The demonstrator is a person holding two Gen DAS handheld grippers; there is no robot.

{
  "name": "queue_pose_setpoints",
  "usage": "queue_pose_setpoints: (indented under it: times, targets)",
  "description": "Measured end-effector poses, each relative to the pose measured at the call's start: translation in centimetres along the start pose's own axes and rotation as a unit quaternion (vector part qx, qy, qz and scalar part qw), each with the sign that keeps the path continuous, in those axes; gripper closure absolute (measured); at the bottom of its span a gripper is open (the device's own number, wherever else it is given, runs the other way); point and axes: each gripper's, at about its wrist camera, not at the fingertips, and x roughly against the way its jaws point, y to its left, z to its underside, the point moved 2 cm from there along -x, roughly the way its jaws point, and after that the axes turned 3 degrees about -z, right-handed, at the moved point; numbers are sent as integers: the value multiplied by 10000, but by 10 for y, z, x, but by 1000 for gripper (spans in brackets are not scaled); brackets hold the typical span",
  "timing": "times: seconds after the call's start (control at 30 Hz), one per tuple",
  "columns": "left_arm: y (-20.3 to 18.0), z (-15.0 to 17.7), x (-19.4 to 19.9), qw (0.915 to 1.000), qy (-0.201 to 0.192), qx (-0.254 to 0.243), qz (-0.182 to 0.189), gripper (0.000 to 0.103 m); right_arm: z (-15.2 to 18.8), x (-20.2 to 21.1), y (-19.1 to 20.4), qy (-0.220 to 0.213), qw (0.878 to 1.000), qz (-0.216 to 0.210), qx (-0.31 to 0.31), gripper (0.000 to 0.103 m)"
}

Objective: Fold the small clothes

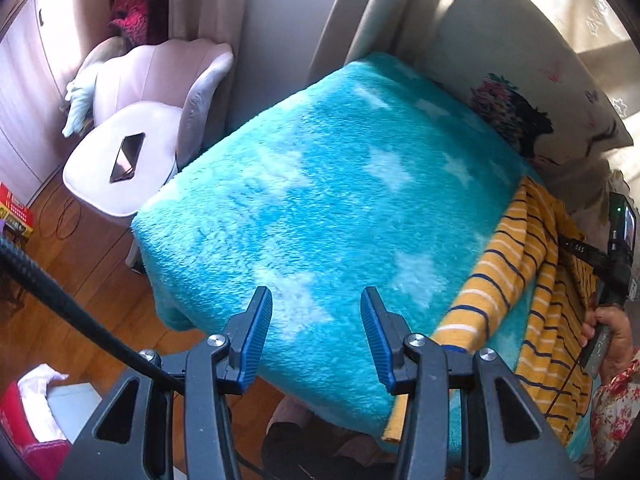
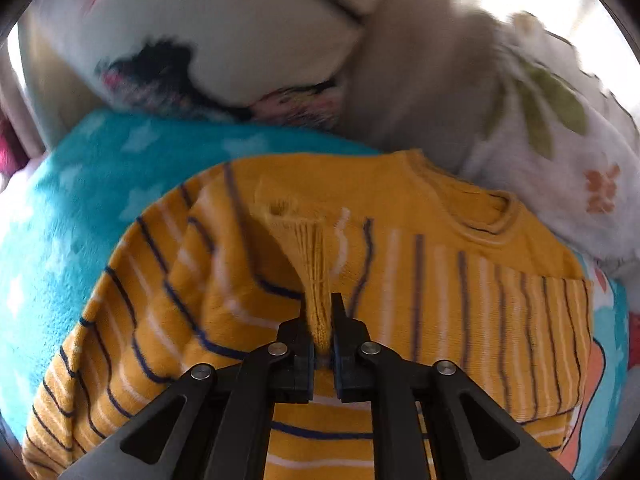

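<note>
A small yellow sweater (image 2: 440,272) with navy and white stripes lies on a turquoise star blanket (image 2: 60,216). My right gripper (image 2: 320,320) is shut on the ribbed yellow cuff (image 2: 312,264) of one sleeve and lifts it over the sweater's body. In the left wrist view the sweater (image 1: 532,280) is bunched at the blanket's right edge. My left gripper (image 1: 316,320) is open and empty above the blanket (image 1: 320,180), left of the sweater. The right gripper's body (image 1: 616,248) and the hand holding it show at the far right.
Printed pillows (image 2: 248,40) lie behind the sweater. A white chair (image 1: 136,120) with a phone (image 1: 127,157) on its seat stands left of the bed. Wooden floor (image 1: 100,280) lies below, with a tissue box (image 1: 28,412) at the lower left.
</note>
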Motion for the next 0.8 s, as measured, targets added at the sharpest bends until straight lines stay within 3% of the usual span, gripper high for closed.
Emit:
queue_pose_setpoints:
  times: [0.03,0.1,0.2,0.3,0.47,0.63,0.8]
  targets:
    - [4,-2,-2,10000,24,51,32,58,-1,2,8,-15,10000,-2,95,80]
    - [8,-4,-2,9999,24,81,58,58,0,11,30,-188,9989,-60,434,78]
    - [11,-10,-3,10000,-12,58,44,58,10,32,69,-372,9928,-413,1064,62]
    - [19,-16,-1,9999,-50,137,42,57,31,49,100,-349,9849,-732,1531,62]
    - [38,-17,0,9993,-92,370,-40,52,68,67,117,-32,9776,-1390,1577,62]
    - [48,-14,-5,9986,-27,520,-51,52,110,90,165,406,9499,-2327,2046,57]
    - [47,-12,-5,9989,1,469,13,52,132,82,190,924,9409,-2536,2047,49]
